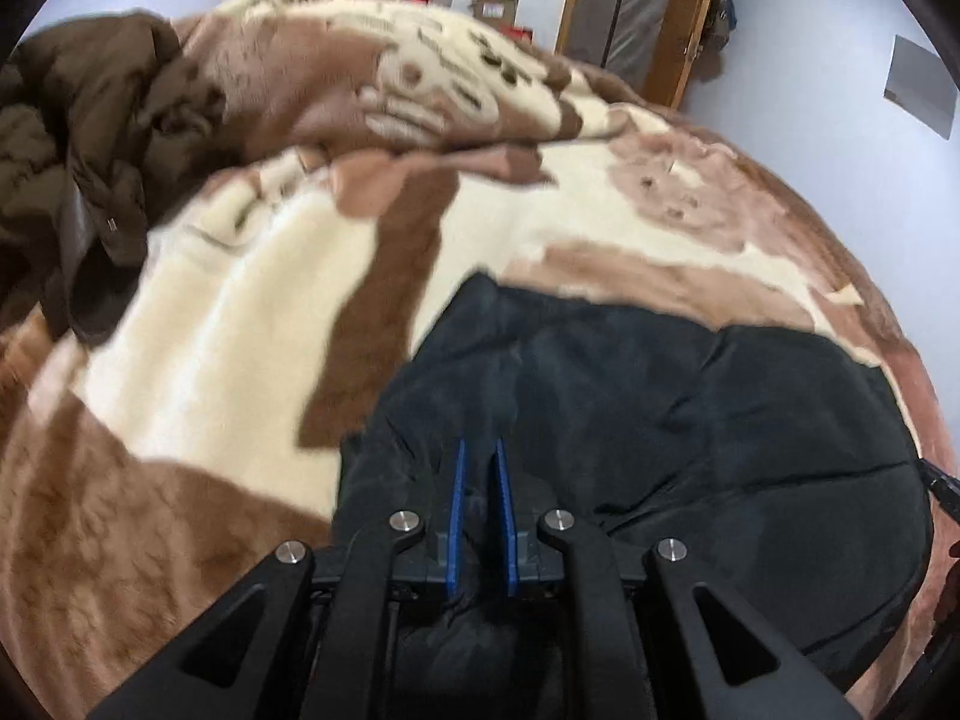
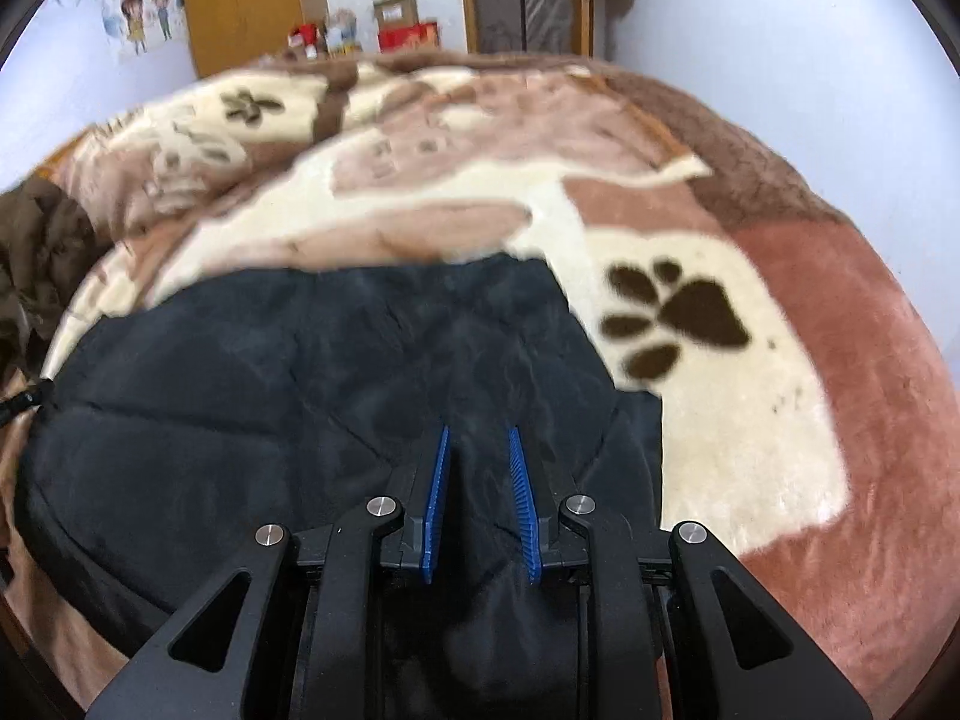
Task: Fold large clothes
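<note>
A black padded garment (image 1: 690, 432) lies spread on a brown and cream blanket. It also shows in the right wrist view (image 2: 288, 360). My left gripper (image 1: 480, 450) is shut on a fold of the garment near its left edge, with cloth bunched between the blue pads. My right gripper (image 2: 480, 438) is shut on the garment near its right edge, with cloth between its blue pads (image 2: 522, 480). The far edge of the garment lies flat on the blanket.
The blanket (image 2: 720, 408) with dark paw prints covers a bed. A dark brown jacket (image 1: 78, 168) lies crumpled at the far left. Wooden cabinets (image 2: 246, 0), boxes and a door frame (image 1: 672, 30) stand past the bed against a pale wall.
</note>
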`<control>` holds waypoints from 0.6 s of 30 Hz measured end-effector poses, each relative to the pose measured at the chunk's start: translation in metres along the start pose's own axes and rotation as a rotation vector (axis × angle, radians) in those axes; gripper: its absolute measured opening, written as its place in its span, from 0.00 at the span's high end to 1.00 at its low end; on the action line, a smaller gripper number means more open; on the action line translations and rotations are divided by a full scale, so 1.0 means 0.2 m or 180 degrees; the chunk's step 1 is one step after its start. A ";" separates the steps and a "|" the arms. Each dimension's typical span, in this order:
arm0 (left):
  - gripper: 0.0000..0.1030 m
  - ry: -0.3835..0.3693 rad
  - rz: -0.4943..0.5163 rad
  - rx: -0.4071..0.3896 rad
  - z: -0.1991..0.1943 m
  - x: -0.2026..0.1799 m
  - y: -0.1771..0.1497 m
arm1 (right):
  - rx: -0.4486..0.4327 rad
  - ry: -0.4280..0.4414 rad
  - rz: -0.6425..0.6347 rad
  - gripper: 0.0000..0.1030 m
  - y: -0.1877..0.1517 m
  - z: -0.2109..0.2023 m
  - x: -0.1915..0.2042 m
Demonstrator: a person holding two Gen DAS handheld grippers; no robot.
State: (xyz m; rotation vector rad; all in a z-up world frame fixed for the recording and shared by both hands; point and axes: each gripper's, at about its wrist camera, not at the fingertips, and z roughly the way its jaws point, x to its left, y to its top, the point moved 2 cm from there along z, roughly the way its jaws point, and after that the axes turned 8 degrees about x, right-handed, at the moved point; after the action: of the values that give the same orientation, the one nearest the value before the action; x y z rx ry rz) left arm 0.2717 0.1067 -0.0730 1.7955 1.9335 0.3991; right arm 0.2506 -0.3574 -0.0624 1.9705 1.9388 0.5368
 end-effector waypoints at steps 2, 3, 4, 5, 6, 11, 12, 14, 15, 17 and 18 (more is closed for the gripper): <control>0.90 0.0022 0.0057 0.0004 0.03 -0.03 -0.02 | 0.0017 -0.0048 -0.0026 0.80 -0.03 0.04 -0.01; 0.95 -0.0006 0.0053 0.0008 0.04 -0.05 -0.03 | 0.0007 -0.0097 -0.0058 0.80 -0.04 0.05 -0.01; 0.95 -0.0037 0.0035 0.0020 0.05 -0.05 -0.03 | 0.0002 -0.0130 -0.0086 0.80 -0.04 0.06 -0.01; 0.95 -0.0044 0.0031 0.0038 0.06 -0.06 -0.03 | 0.0001 -0.0141 -0.0097 0.80 -0.05 0.06 -0.01; 0.95 -0.0042 0.0040 0.0055 0.08 -0.06 -0.02 | 0.0002 -0.0132 -0.0090 0.80 -0.05 0.07 -0.02; 0.95 -0.0031 0.0128 0.0114 0.12 -0.10 -0.01 | 0.0002 -0.0090 -0.0019 0.80 -0.06 0.10 -0.04; 0.95 -0.0030 0.0144 0.0124 0.13 -0.10 -0.01 | -0.0004 -0.0094 -0.0020 0.80 -0.06 0.10 -0.04; 0.95 -0.0039 0.0160 0.0145 0.16 -0.11 0.00 | -0.0013 -0.0097 -0.0018 0.80 -0.07 0.11 -0.04; 0.95 -0.0047 0.0160 0.0154 0.17 -0.11 0.00 | -0.0015 -0.0091 -0.0011 0.80 -0.07 0.12 -0.04; 0.95 -0.0053 0.0157 0.0168 0.18 -0.12 0.01 | -0.0013 -0.0084 -0.0001 0.80 -0.08 0.13 -0.05; 0.95 -0.0048 0.0159 0.0172 0.19 -0.13 0.01 | -0.0011 -0.0085 -0.0001 0.80 -0.08 0.13 -0.05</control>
State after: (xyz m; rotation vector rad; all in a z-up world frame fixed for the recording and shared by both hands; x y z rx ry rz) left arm 0.2930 0.0782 -0.1002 1.8789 1.9094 0.3522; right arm 0.2497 -0.3662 -0.0935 1.9655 1.9209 0.5107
